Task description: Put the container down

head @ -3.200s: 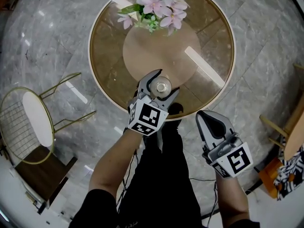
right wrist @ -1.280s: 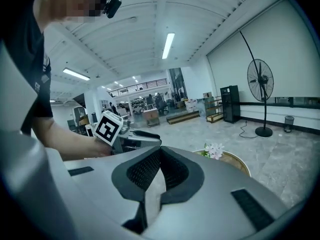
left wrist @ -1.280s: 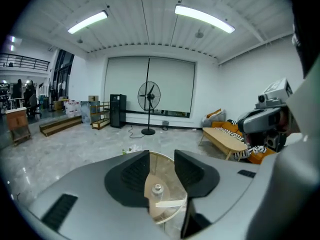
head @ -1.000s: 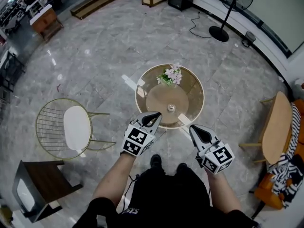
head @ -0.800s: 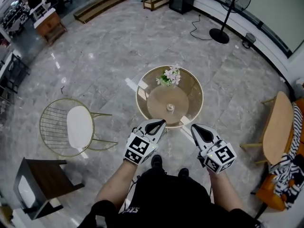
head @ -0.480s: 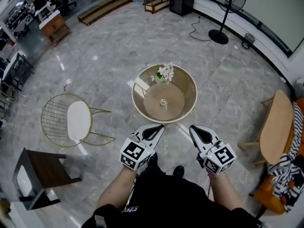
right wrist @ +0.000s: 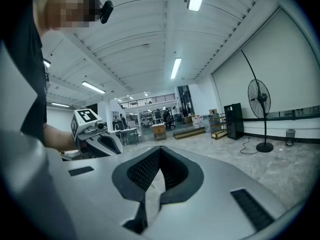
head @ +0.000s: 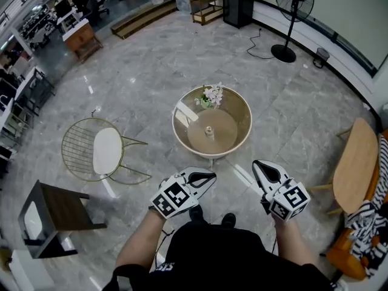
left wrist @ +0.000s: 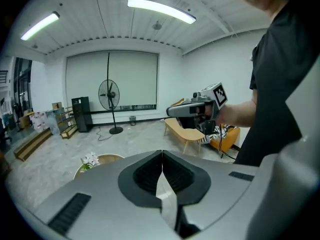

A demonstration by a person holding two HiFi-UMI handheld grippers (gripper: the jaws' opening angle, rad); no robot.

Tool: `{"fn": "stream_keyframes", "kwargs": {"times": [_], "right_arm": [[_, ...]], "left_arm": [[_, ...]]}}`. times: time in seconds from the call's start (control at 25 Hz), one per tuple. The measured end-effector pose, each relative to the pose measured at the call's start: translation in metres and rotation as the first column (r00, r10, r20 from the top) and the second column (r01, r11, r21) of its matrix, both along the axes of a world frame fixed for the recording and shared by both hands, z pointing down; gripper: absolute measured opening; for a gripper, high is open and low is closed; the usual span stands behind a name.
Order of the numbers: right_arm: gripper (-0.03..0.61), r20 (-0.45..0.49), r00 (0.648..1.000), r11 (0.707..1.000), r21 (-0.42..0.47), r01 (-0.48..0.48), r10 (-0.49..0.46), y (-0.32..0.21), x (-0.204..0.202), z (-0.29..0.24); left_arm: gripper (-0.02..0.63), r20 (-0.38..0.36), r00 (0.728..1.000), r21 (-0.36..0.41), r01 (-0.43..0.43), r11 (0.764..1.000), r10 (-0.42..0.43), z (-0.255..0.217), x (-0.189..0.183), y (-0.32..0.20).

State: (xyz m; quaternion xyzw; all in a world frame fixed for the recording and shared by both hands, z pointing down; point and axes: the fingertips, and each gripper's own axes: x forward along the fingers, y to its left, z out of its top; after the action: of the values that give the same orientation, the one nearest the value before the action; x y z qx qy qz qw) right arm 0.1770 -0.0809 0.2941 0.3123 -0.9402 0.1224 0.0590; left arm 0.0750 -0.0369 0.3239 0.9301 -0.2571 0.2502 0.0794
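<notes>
Grey marble floor spread across a wide hall, and on it stood a round table with a gold rim and a tan disc at its centre.

We held the left gripper low over the floor, just short of the table's near edge. In the left gripper view its jaws were clenched, pad against pad along one thin seam, with nothing between them. The right gripper hung beside it, level with it and also off the table. In the right gripper view its jaws met at the tips, leaving only a narrow slit further back, and they too held nothing. Each gripper showed in the other's view: the right gripper before a pale wooden bench, the left gripper at the picture's left.

We saw the container standing alone near the middle of the table, on the tan disc, well apart from both grippers. It looked small and pale with a rounded top; we could not tell more at that size. Pink and white flowers stood at the table's far edge. A gold wire chair with a white seat stood on the floor off the table's left edge.
</notes>
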Motion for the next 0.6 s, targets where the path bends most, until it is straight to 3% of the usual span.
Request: {"fn": "stream_keyframes", "kwargs": {"times": [0.2,0.44,0.52,0.6], "right_arm": [[0.012,0.015,1.000,0.999,0.037,0.003,-0.004,-0.007,-0.022,-0.019],[0.012,0.021,1.000,0.998,0.065,0.013,-0.015,-0.010,-0.052,-0.032],[0.012,0.006,1.000,0.997,0.071,0.024,-0.024,-0.008,-0.058,-0.032],[0.011,0.004,1.000,0.997,0.073,0.027,-0.028,-0.005,-0.061,-0.033]], "left_arm": [[0.014,-0.094,0.993,0.041,0.070,0.997,-0.066,-0.038,-0.026,-0.018],[0.014,-0.157,0.984,0.063,0.095,0.993,-0.085,-0.055,-0.043,-0.023],[0.014,-0.181,0.974,0.116,0.160,0.980,-0.138,-0.064,-0.054,-0.029],[0.014,-0.171,0.964,0.195,0.237,0.952,-0.205,-0.071,-0.068,-0.035]]}}
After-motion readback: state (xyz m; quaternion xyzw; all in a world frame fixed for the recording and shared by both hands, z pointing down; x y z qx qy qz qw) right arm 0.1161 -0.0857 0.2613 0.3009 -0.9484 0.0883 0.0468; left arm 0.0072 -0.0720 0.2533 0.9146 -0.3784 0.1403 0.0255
